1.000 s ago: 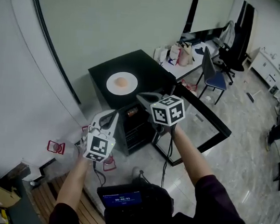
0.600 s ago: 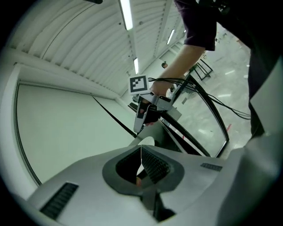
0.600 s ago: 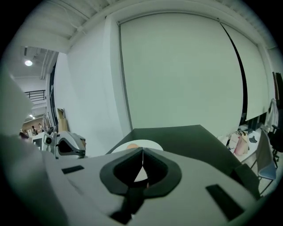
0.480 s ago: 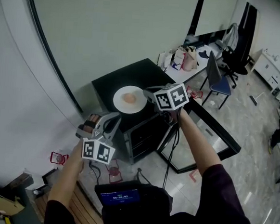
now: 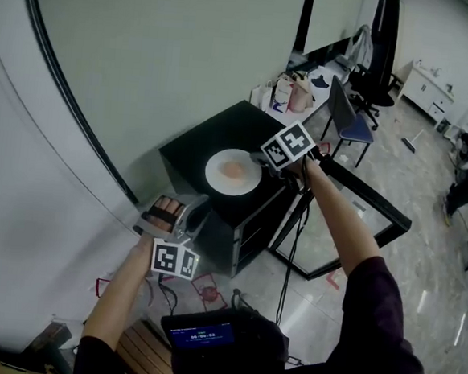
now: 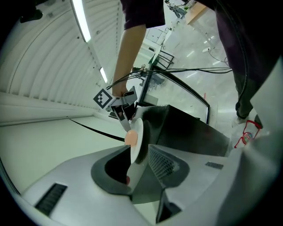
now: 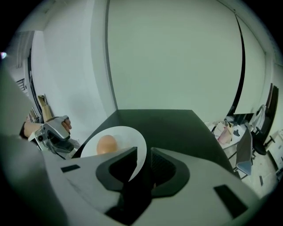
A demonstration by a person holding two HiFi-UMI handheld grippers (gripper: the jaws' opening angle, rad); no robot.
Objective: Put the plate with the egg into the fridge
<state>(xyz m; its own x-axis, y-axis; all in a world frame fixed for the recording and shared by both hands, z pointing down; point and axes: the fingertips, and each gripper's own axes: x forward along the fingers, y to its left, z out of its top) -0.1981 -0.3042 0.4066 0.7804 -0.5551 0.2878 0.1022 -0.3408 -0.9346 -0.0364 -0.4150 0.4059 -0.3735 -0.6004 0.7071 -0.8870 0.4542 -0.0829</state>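
Note:
A white plate (image 5: 233, 172) with a brownish egg (image 5: 234, 171) lies on top of the black fridge (image 5: 209, 140). My right gripper (image 5: 261, 165) is at the plate's right edge. In the right gripper view the rim of the plate (image 7: 119, 137) runs into the narrow gap of that gripper (image 7: 142, 154), beside the egg (image 7: 106, 144). My left gripper (image 5: 194, 207) hangs off the fridge's front left corner. Its jaws are opening. In the left gripper view the plate (image 6: 138, 139) shows edge-on ahead of this gripper (image 6: 140, 152), and the pads do not press on it.
The fridge's glass door (image 5: 360, 220) stands open to the right, over the shiny floor. Behind are a blue chair (image 5: 356, 123) and bags (image 5: 294, 90) on a desk. A person (image 5: 465, 172) stands at the far right. A red thing (image 5: 210, 289) lies on the floor near me.
My right gripper has come from in front of the fridge up to the plate's right rim. The left gripper has swung out to the fridge's left front corner.

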